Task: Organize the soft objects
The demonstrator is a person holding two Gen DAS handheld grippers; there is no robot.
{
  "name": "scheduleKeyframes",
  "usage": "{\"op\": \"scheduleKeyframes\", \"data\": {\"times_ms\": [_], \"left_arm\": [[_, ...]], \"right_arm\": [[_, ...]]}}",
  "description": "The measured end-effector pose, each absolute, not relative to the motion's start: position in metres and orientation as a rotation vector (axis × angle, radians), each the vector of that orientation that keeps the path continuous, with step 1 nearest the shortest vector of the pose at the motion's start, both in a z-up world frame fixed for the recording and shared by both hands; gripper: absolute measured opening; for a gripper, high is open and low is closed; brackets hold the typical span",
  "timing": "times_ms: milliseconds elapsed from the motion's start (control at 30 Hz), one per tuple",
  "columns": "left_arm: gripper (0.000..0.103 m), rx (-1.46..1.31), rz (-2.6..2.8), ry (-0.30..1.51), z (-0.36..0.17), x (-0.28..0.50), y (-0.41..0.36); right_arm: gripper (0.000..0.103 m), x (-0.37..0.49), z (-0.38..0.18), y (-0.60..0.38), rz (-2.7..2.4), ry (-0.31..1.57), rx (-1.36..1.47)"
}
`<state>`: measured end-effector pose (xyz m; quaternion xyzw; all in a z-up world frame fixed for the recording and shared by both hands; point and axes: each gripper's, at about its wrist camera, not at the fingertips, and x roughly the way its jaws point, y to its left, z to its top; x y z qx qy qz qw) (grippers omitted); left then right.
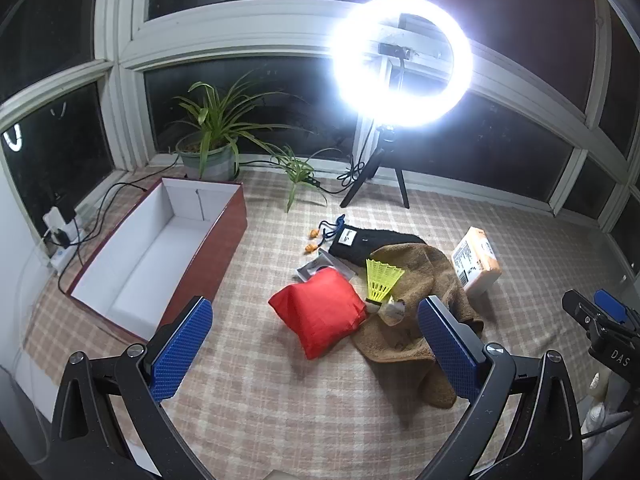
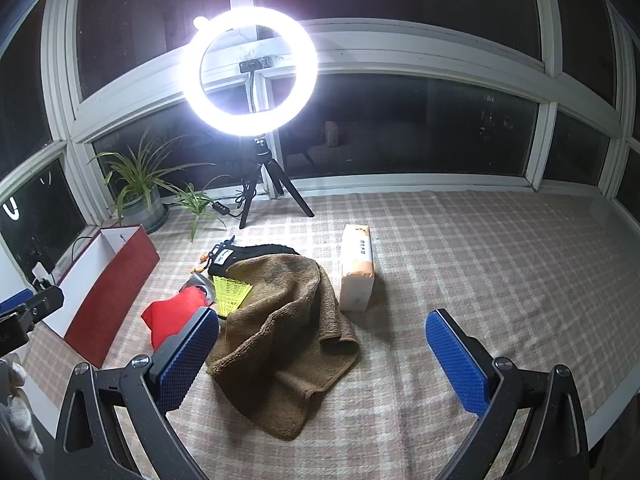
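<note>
- Hovering wide apart and empty-handed, left gripper [image 1: 316, 344] and right gripper [image 2: 322, 354].
- Nothing packed: red box [image 1: 224, 232], far left, holds nothing.
- Red pouch [image 1: 320, 314], brown towel [image 2: 280, 332], black bag [image 1: 360, 240] wait mid-cloth.

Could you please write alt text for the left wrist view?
The open left gripper hovers over a plaid cloth holding a red pouch, brown towel and yellow shuttlecock; an empty red box sits left, a ring light behind.
</note>
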<state>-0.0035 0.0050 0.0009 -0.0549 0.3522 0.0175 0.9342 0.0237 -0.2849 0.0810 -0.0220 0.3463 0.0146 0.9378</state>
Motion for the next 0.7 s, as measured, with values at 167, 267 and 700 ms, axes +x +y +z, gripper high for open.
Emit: {"op": "scheduleKeyframes", "data": {"times_ms": [167, 267, 700], "left_arm": [[0.102, -0.112, 0.035, 0.724, -0.0001, -0.0030, 0.0051], [0.102, -0.112, 0.035, 0.722, -0.0001, -0.0033, 0.0051], [0.102, -0.112, 0.033, 0.717, -0.0007, -0.0045, 0.0063]], "right_arm": [[0.102, 0.0224, 0.0781, -0.2837, 0.032, 0.714, -0.040], [0.102, 0.0220, 0.0778, -0.2839, 0.032, 0.714, -0.034], [0.102, 0.0222, 0.0745, -0.2851, 0.033, 0.724, -0.025]]}}
